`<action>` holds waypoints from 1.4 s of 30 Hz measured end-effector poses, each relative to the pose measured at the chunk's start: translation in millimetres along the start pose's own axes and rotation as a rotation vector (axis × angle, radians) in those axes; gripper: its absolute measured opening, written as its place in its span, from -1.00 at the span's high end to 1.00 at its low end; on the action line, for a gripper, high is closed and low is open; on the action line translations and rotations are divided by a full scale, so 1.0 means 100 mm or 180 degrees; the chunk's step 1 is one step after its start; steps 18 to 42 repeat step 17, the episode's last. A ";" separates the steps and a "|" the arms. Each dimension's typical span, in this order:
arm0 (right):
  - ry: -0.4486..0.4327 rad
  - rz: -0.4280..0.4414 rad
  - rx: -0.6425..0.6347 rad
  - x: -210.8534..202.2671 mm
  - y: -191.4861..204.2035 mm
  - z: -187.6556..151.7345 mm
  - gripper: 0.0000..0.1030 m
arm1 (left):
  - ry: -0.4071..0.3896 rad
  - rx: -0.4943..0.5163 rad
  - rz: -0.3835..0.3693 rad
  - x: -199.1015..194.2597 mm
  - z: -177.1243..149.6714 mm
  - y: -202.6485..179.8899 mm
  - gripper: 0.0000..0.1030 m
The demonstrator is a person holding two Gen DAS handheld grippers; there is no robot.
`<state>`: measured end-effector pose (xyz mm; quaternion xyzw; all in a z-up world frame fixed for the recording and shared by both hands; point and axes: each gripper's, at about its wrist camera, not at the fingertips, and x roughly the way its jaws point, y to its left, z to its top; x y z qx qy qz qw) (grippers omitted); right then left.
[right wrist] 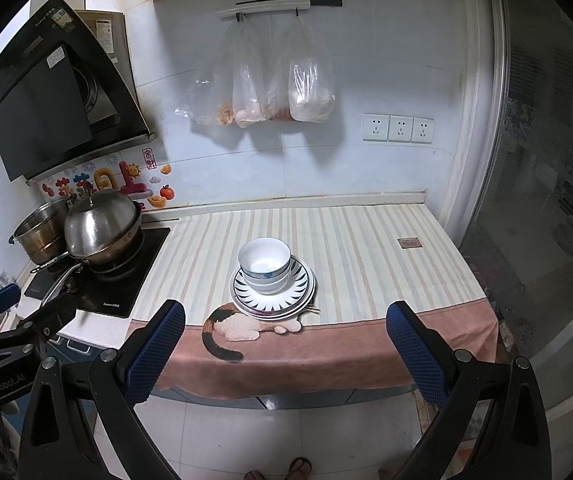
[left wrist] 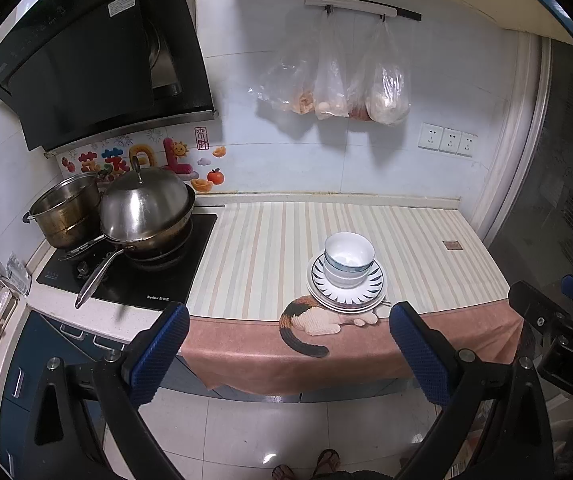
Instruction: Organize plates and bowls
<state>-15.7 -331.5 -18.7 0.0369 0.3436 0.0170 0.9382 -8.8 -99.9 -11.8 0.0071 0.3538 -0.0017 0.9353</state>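
White bowls with blue rims (left wrist: 349,253) (right wrist: 264,262) are nested on a stack of plates (left wrist: 370,288) (right wrist: 296,284); the top plate has a dark leaf-pattern rim. The stack stands on a striped cloth with a cat picture (left wrist: 270,248) (right wrist: 366,256) that covers the counter, near its front edge. My left gripper (left wrist: 288,328) is open and empty, held back from the counter in front of the stack. My right gripper (right wrist: 286,326) is open and empty, also back from the counter. Each gripper shows at the edge of the other's view.
A stove (left wrist: 134,280) (right wrist: 98,292) at the left carries a lidded wok (left wrist: 142,208) (right wrist: 100,226) and a steel pot (left wrist: 64,210) (right wrist: 42,230). Plastic bags (left wrist: 386,88) (right wrist: 310,88) hang on the back wall. A glass door (right wrist: 546,200) is at the right.
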 end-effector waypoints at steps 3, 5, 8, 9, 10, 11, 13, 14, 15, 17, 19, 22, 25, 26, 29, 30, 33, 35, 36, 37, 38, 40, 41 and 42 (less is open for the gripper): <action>-0.0006 -0.0003 0.0006 -0.01 0.01 0.00 -0.99 | -0.0001 0.0005 -0.0003 0.02 0.01 0.02 -1.00; -0.0015 0.0003 0.0010 0.01 0.01 0.00 -0.99 | 0.0002 0.0003 -0.0004 0.02 0.01 0.03 -1.00; -0.0010 -0.0003 0.0002 0.02 0.02 0.01 -0.99 | 0.0006 0.0003 -0.0001 0.02 0.01 0.02 -0.99; -0.0006 -0.0001 0.0000 0.04 0.03 0.02 -0.99 | 0.0009 0.0004 -0.0002 0.02 0.01 0.03 -0.99; 0.0002 0.0000 -0.0005 0.05 0.04 0.02 -0.99 | 0.0008 0.0001 0.0000 0.02 0.01 0.03 -0.99; 0.0006 -0.0004 -0.0007 0.06 0.04 0.02 -0.99 | 0.0010 -0.0002 0.0005 0.02 0.01 0.03 -0.99; 0.0012 0.0001 -0.0010 0.06 0.07 0.02 -1.00 | 0.0016 -0.0013 0.0011 0.03 0.00 0.04 -1.00; 0.0016 0.0000 -0.0011 0.06 0.09 0.02 -1.00 | 0.0016 -0.0024 0.0016 0.03 0.00 0.04 -0.99; 0.0018 0.0001 -0.0014 0.07 0.09 0.02 -1.00 | 0.0017 -0.0021 0.0012 0.04 0.01 0.06 -0.99; 0.0022 0.0000 -0.0018 0.07 0.12 0.02 -1.00 | 0.0021 -0.0026 0.0012 0.04 0.01 0.07 -1.00; 0.0022 0.0000 -0.0018 0.07 0.12 0.02 -1.00 | 0.0021 -0.0026 0.0012 0.04 0.01 0.07 -1.00; 0.0022 0.0000 -0.0018 0.07 0.12 0.02 -1.00 | 0.0021 -0.0026 0.0012 0.04 0.01 0.07 -1.00; 0.0022 0.0000 -0.0018 0.07 0.12 0.02 -1.00 | 0.0021 -0.0026 0.0012 0.04 0.01 0.07 -1.00; 0.0022 0.0000 -0.0018 0.07 0.12 0.02 -1.00 | 0.0021 -0.0026 0.0012 0.04 0.01 0.07 -1.00; 0.0022 0.0000 -0.0018 0.07 0.12 0.02 -1.00 | 0.0021 -0.0026 0.0012 0.04 0.01 0.07 -1.00; 0.0022 0.0000 -0.0018 0.07 0.12 0.02 -1.00 | 0.0021 -0.0026 0.0012 0.04 0.01 0.07 -1.00; 0.0022 0.0000 -0.0018 0.07 0.12 0.02 -1.00 | 0.0021 -0.0026 0.0012 0.04 0.01 0.07 -1.00; 0.0022 0.0000 -0.0018 0.07 0.12 0.02 -1.00 | 0.0021 -0.0026 0.0012 0.04 0.01 0.07 -1.00; 0.0022 0.0000 -0.0018 0.07 0.12 0.02 -1.00 | 0.0021 -0.0026 0.0012 0.04 0.01 0.07 -1.00; 0.0022 0.0000 -0.0018 0.07 0.12 0.02 -1.00 | 0.0021 -0.0026 0.0012 0.04 0.01 0.07 -1.00; 0.0022 0.0000 -0.0018 0.07 0.12 0.02 -1.00 | 0.0021 -0.0026 0.0012 0.04 0.01 0.07 -1.00; 0.0022 0.0000 -0.0018 0.07 0.12 0.02 -1.00 | 0.0021 -0.0026 0.0012 0.04 0.01 0.07 -1.00; 0.0022 0.0000 -0.0018 0.07 0.12 0.02 -1.00 | 0.0021 -0.0026 0.0012 0.04 0.01 0.07 -1.00; 0.0022 0.0000 -0.0018 0.07 0.12 0.02 -1.00 | 0.0021 -0.0026 0.0012 0.04 0.01 0.07 -1.00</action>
